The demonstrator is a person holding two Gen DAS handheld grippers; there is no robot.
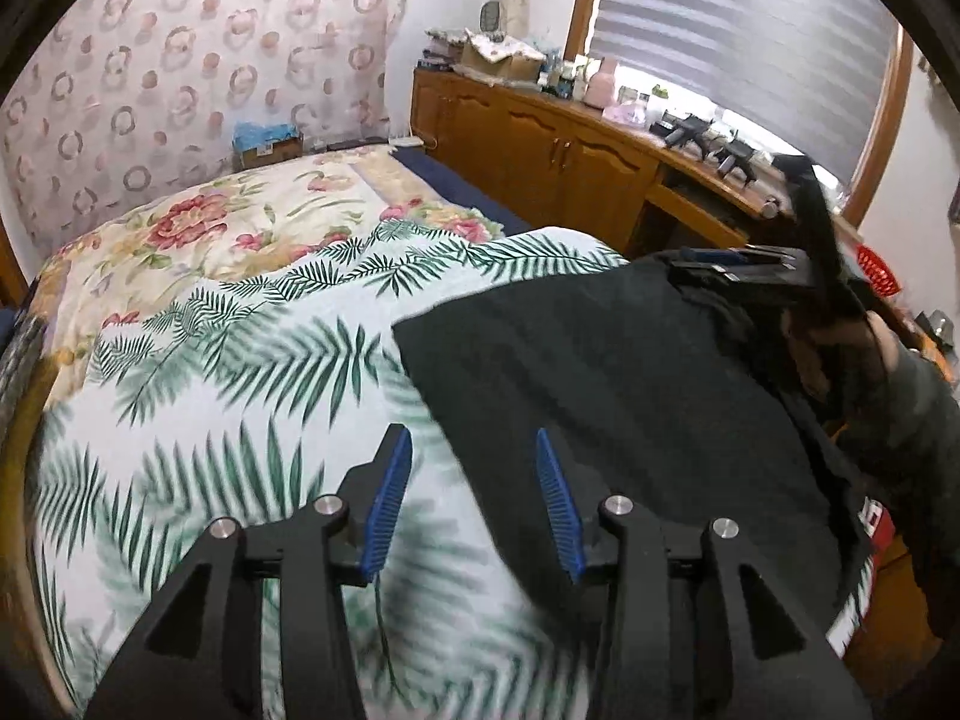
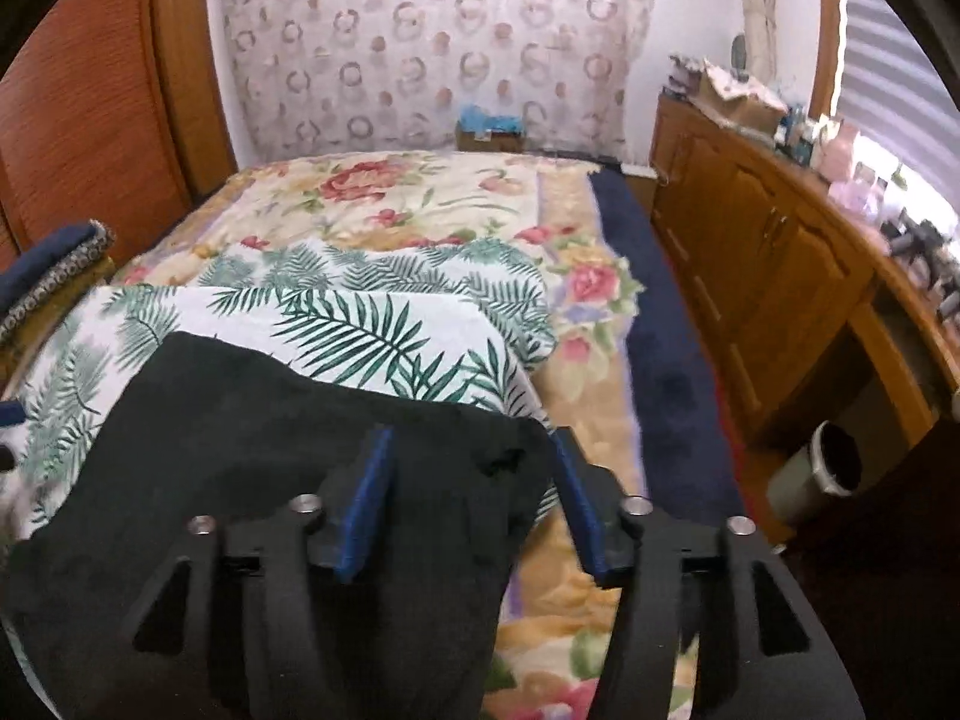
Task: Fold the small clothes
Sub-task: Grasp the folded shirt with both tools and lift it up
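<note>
Both grippers, left and right, tilt down over the black garment, fingers parted, gripping nothing.

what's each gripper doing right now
left gripper: open, holding nothing
right gripper: open over the black cloth, not gripping it

Daylight enters through the blinded window, blown out along its lower edge. Room evenly lit, shadows soft. Strong fisheye curvature with black vignette at corners. Motion blur smears the leaf-print cloth near the lower frame; the dark garment shows little detail.
</note>
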